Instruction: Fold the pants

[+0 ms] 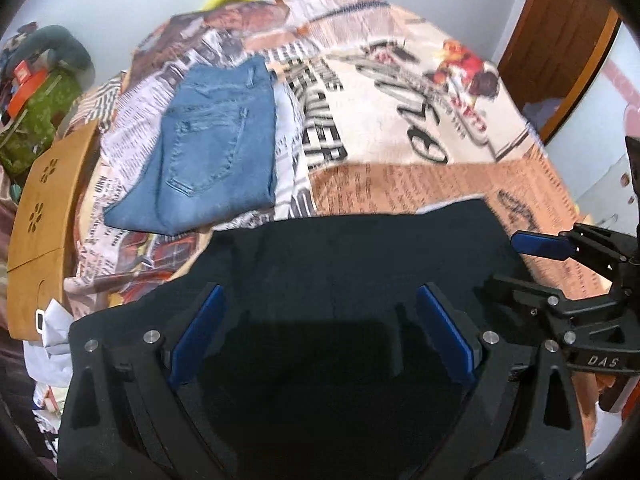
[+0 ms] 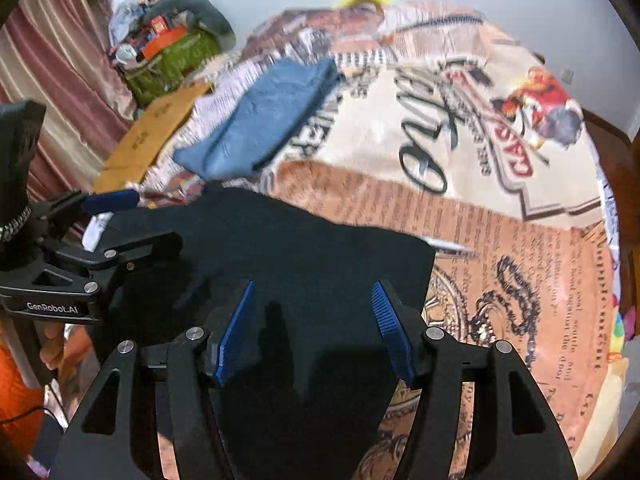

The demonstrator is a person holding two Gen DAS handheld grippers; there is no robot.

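Black pants (image 1: 352, 256) lie spread flat on the printed bedspread (image 1: 420, 184), at the near edge of the bed. My left gripper (image 1: 320, 320) hovers over them, its blue pads (image 1: 200, 336) wide apart with nothing pinched: open. In the right wrist view the black pants (image 2: 304, 248) again lie under my right gripper (image 2: 314, 320), which is open with no cloth between its pads (image 2: 392, 332). Each gripper shows in the other's view: the right gripper (image 1: 520, 264) at the pants' right corner, the left gripper (image 2: 136, 220) at their left edge.
Folded blue jeans (image 1: 216, 152) rest farther up the bed, left of middle. A brown cut-out board (image 1: 44, 216) and a cluttered green bag (image 1: 36, 124) stand off the left side. A wooden door (image 1: 560, 52) is at the right, a striped curtain (image 2: 52, 60) at the left.
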